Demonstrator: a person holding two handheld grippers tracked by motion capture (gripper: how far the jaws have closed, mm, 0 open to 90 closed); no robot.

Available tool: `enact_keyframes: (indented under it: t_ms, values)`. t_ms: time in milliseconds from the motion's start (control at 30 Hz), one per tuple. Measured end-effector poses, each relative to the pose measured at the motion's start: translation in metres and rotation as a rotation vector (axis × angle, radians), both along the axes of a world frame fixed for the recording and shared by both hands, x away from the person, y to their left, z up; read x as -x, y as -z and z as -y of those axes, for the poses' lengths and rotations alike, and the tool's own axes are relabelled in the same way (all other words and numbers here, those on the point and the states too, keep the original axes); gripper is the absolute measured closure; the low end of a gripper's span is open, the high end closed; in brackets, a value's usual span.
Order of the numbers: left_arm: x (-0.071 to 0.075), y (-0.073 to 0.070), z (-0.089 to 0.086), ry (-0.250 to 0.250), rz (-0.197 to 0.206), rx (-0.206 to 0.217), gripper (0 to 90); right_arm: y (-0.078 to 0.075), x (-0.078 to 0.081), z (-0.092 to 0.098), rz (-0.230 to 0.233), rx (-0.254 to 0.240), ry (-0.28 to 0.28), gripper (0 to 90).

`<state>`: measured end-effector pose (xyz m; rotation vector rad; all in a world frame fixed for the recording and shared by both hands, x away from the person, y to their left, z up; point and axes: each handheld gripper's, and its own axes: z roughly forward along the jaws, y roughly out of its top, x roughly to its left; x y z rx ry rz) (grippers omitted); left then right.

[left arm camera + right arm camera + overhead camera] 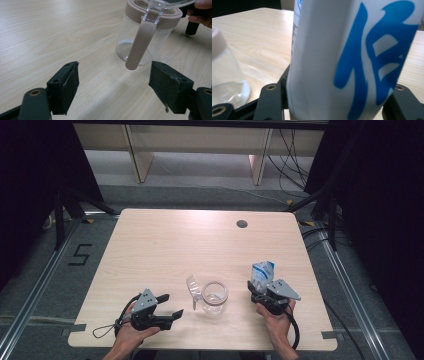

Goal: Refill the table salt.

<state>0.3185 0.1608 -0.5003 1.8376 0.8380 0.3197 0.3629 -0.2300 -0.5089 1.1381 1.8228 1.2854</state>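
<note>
The pale wood-grain tabletop [165, 250] is the largest thing here, with a small dark round hole [242, 224] near its far edge and grey floor with metal rails around it. On its near half, roughly at the middle, stands a clear glass jar [215, 298] with a pinkish-beige collar around its mouth; its transparent lid [193, 287] is flipped open and stands up at the jar's left side in the high view. In the left gripper view the jar [140, 37] sits ahead and to the right, and a beige strap-like piece [140, 46] hangs down from the collar over the front of the glass. To the jar's right in the high view, a white pouch with blue print [263, 272] stands upright, and the right tool [262, 292] is clamped on its lower part, the person's right hand [275, 317] behind it. In the right gripper view the pouch [352, 60] rises between the two black jaws, which press against its sides, with a large blue character printed on its face and the jar's glass wall [227, 80] just to the left. The left tool [171, 306] rests low over the tabletop to the left of the jar, held by the left hand [131, 330]; its jaws stand wide apart with nothing between them, and its pads [71, 85] are apart from the jar.
</note>
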Motion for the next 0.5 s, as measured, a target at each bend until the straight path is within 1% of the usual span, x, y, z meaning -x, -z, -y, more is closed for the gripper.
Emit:
enact_keyframes:
  t_ms: [33, 67, 100, 167, 200, 233, 300, 333, 367, 400, 433, 500]
  values:
    - [-0.0001, 0.0001, 0.0, 0.0, 0.001, 0.0, 23.4, -0.0005, -0.0013, 0.0017, 0.015, 0.023, -0.026, 42.6]
    - [-0.0003, -0.0001, -0.0003, 0.005, 0.007, -0.006, 23.4, -0.0008, -0.0008, 0.0014, 0.014, 0.026, -0.029, 42.6]
    - [0.0002, -0.0005, -0.0003, 0.0, 0.004, -0.013, 23.4, -0.0013, -0.0001, 0.0006, 0.016, 0.039, -0.034, 42.6]
    - [-0.0003, -0.0002, -0.0003, 0.006, 0.005, -0.005, 23.4, -0.0023, 0.0006, 0.0, 0.014, 0.059, -0.053, 42.7]
    - [-0.0003, -0.0002, -0.0003, 0.005, 0.005, -0.005, 23.4, -0.0025, 0.0015, -0.0019, 0.022, 0.059, -0.047, 42.7]
    - [-0.0005, 0.0001, -0.0001, 0.006, 0.006, -0.002, 23.4, -0.0035, 0.0011, -0.0013, 0.028, 0.079, -0.06, 42.7]
    - [-0.0006, 0.0003, 0.0, 0.01, 0.003, -0.003, 23.4, -0.0046, 0.0012, -0.0027, 0.013, 0.077, -0.087, 42.7]
    - [-0.0004, 0.0007, 0.0005, 0.01, -0.002, -0.001, 23.4, -0.0054, 0.0007, -0.0021, 0.023, 0.095, -0.095, 42.7]
    - [0.0, 0.0008, 0.0009, 0.006, -0.008, -0.001, 23.4, -0.0058, 0.0, -0.0032, 0.032, 0.104, -0.098, 42.7]
    - [0.0, 0.0009, 0.0011, 0.009, -0.009, 0.001, 23.4, -0.0059, -0.0026, -0.0033, 0.044, 0.115, -0.128, 42.7]
    - [-0.0001, 0.0005, 0.0007, 0.016, 0.002, -0.006, 23.4, -0.0068, -0.004, -0.0024, 0.075, 0.139, -0.123, 42.7]
    - [0.0, 0.0006, 0.0009, 0.018, -0.001, -0.005, 23.4, -0.0081, -0.006, -0.0029, 0.094, 0.141, -0.144, 42.8]
